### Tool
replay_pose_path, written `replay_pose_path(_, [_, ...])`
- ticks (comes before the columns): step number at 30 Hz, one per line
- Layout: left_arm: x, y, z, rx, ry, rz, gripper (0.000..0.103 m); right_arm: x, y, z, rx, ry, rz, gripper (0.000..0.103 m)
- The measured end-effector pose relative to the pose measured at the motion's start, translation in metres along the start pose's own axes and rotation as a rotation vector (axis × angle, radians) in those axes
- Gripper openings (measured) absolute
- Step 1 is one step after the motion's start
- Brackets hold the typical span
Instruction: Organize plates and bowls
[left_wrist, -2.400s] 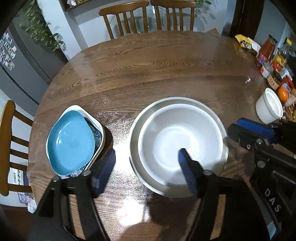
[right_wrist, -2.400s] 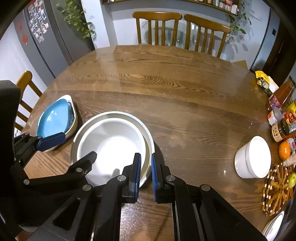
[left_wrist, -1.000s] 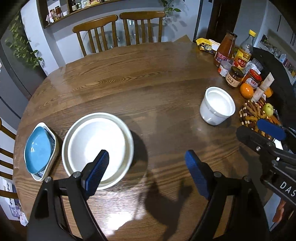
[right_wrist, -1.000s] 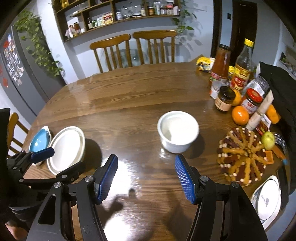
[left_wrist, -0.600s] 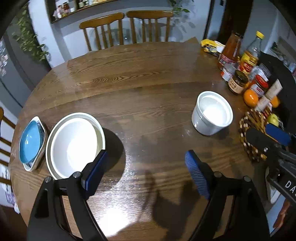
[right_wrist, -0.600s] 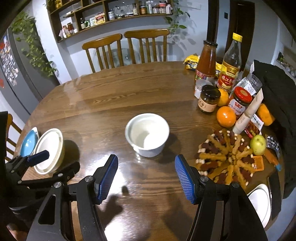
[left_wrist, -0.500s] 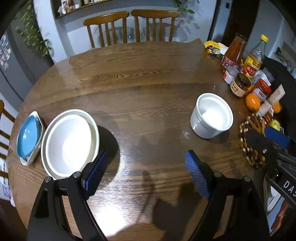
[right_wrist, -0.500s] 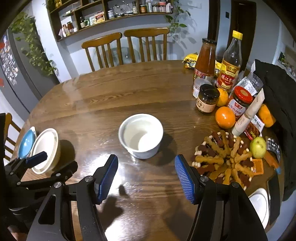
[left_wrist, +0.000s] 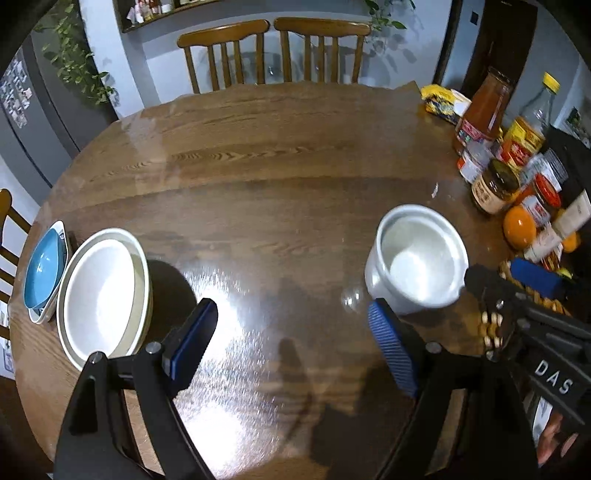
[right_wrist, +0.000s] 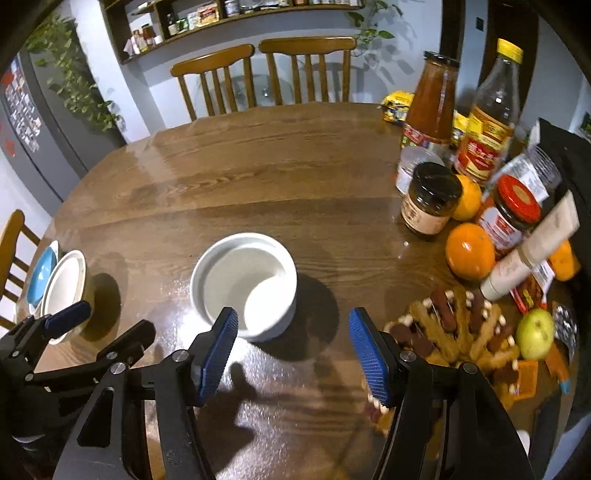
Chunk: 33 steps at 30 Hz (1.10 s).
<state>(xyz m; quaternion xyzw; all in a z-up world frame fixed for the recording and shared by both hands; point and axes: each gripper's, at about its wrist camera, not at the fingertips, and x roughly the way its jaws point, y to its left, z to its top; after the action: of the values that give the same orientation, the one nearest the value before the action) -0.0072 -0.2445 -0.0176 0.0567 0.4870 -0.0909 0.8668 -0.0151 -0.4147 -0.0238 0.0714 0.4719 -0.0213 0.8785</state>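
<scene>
A small deep white bowl (left_wrist: 417, 264) (right_wrist: 245, 284) stands upright on the round wooden table (left_wrist: 277, 166). My right gripper (right_wrist: 297, 349) hovers open just in front of it, with its left pad near the bowl's front rim and nothing between the jaws. My left gripper (left_wrist: 295, 343) is open over bare wood, the bowl just beyond its right pad. At the table's left edge sits a wide white bowl stacked in a plate (left_wrist: 105, 295) (right_wrist: 64, 284), next to a blue dish nested in a white one (left_wrist: 44, 267) (right_wrist: 42, 271).
Bottles and jars (right_wrist: 461, 140), oranges (right_wrist: 469, 251), a green apple (right_wrist: 535, 334) and a round trivet with snacks (right_wrist: 454, 332) crowd the table's right side. Two wooden chairs (left_wrist: 273, 51) stand at the far side. Another chair (left_wrist: 7, 229) stands at the left.
Both grippers have moved right and down from the stacked white bowl toward the small deep bowl, which now appears larger and nearer. The right gripper opened from nearly shut earlier.
</scene>
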Motion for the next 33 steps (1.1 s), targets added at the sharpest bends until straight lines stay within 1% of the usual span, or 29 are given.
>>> replay_pose_path(2, [0.005, -0.004, 0.004, -0.002, 0.006, 0.016, 0.083, 0.005, -0.003, 0.005, -0.008, 0.008, 0.009, 0.064])
replay_pose_path(4, [0.012, -0.008, 0.007, 0.004, 0.01, 0.036, 0.082, 0.011, -0.005, 0.01, -0.012, 0.027, 0.031, 0.054])
replay_pose_path(6, [0.02, -0.013, 0.01, 0.005, 0.021, 0.057, 0.082, 0.019, -0.007, 0.015, -0.025, 0.045, 0.026, 0.051])
replay_pose_path(8, [0.03, -0.017, 0.011, 0.006, 0.046, 0.073, 0.075, 0.028, -0.008, 0.019, -0.034, 0.064, 0.039, 0.047])
replay_pose_path(9, [0.034, -0.018, 0.012, 0.005, 0.056, 0.077, 0.073, 0.032, -0.008, 0.02, -0.038, 0.076, 0.047, 0.043])
replay_pose_path(11, [0.041, -0.022, 0.013, 0.007, 0.071, 0.086, 0.07, 0.041, -0.009, 0.024, -0.045, 0.098, 0.057, 0.041])
replay_pose_path(13, [0.047, -0.024, 0.014, 0.014, 0.084, 0.096, 0.063, 0.05, -0.009, 0.026, -0.051, 0.117, 0.058, 0.035])
replay_pose_path(14, [0.05, -0.025, 0.015, 0.018, 0.093, 0.092, 0.06, 0.054, -0.009, 0.027, -0.05, 0.129, 0.068, 0.034])
replay_pose_path(15, [0.052, -0.025, 0.015, 0.019, 0.103, 0.09, 0.055, 0.056, -0.008, 0.027, -0.051, 0.135, 0.072, 0.031])
replay_pose_path(16, [0.055, -0.024, 0.015, 0.018, 0.113, 0.083, 0.048, 0.059, -0.007, 0.027, -0.056, 0.141, 0.074, 0.027])
replay_pose_path(17, [0.056, -0.024, 0.015, 0.017, 0.123, 0.069, 0.044, 0.061, -0.006, 0.027, -0.06, 0.145, 0.076, 0.025])
replay_pose_path(18, [0.058, -0.024, 0.015, 0.016, 0.129, 0.059, 0.035, 0.062, -0.005, 0.027, -0.062, 0.149, 0.077, 0.022])
replay_pose_path(19, [0.059, -0.023, 0.015, 0.017, 0.135, 0.052, 0.03, 0.063, -0.005, 0.026, -0.065, 0.154, 0.08, 0.02])
replay_pose_path(23, [0.06, -0.024, 0.014, 0.028, 0.145, 0.031, 0.02, 0.065, -0.005, 0.026, -0.067, 0.156, 0.085, 0.014])
replay_pose_path(25, [0.062, -0.026, 0.01, 0.037, 0.16, 0.021, 0.012, 0.067, 0.0, 0.026, -0.077, 0.156, 0.08, 0.01])
replay_pose_path(26, [0.063, -0.029, 0.008, 0.042, 0.165, 0.018, 0.01, 0.068, 0.001, 0.028, -0.081, 0.157, 0.074, 0.01])
replay_pose_path(28, [0.064, -0.03, 0.006, 0.044, 0.168, 0.013, 0.009, 0.068, 0.002, 0.029, -0.078, 0.158, 0.073, 0.01])
replay_pose_path(32, [0.062, -0.036, 0.008, 0.06, 0.15, 0.008, 0.007, 0.067, 0.003, 0.028, -0.097, 0.153, 0.06, 0.01])
replay_pose_path(33, [0.062, -0.037, 0.008, 0.063, 0.15, 0.006, 0.0, 0.067, 0.004, 0.028, -0.099, 0.157, 0.073, 0.01])
